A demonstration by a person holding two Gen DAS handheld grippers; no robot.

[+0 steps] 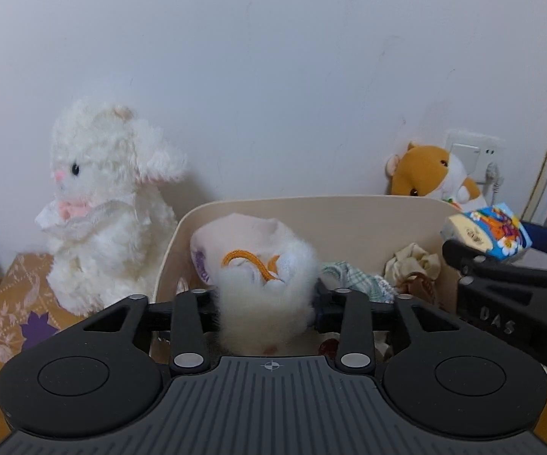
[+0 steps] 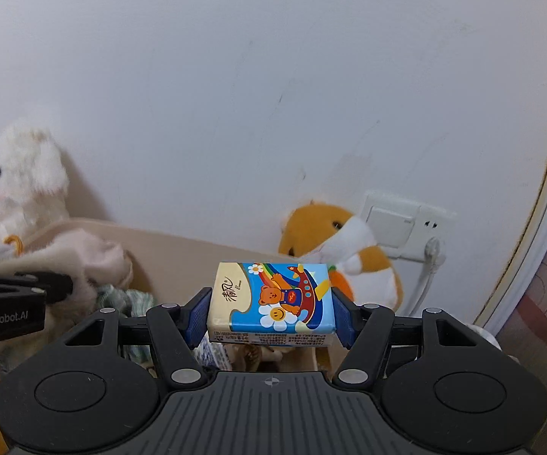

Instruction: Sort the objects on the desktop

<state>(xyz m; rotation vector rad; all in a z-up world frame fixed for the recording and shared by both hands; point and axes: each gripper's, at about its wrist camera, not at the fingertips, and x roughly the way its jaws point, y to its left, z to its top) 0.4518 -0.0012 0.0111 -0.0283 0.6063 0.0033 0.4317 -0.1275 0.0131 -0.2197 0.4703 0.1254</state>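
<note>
Left wrist view: the left tool (image 1: pixel 267 303) reaches over the near rim of a beige storage bin (image 1: pixel 311 204), and a fluffy white plush piece (image 1: pixel 265 314) with an orange cord sits between its fingers. Whether the pads press on the fur or merely flank it cannot be told — the pile hides both contact faces. Inside the bin lie a pale cloth bundle at 12 o'clock from the tool, a checked fabric and a cream scrunchie toward 2 o'clock. A white plush lamb (image 1: pixel 102 204) stands upright outside the bin at 10 o'clock, on a patterned brown cloth (image 1: pixel 15 303). A brown-and-white hamster plush (image 1: pixel 432 174) leans against the wall behind the bin at 1 o'clock, beside a wall socket (image 1: pixel 474 151).

Right wrist view: the right tool (image 2: pixel 271 314) pinches a pocket tissue pack (image 2: pixel 273 299) printed with a cartoon bear and rainbow — its blue pads press on the pack's two short ends, holding it level in the air above the bin's right part. The left tool's black finger enters at 9 o'clock.
</note>
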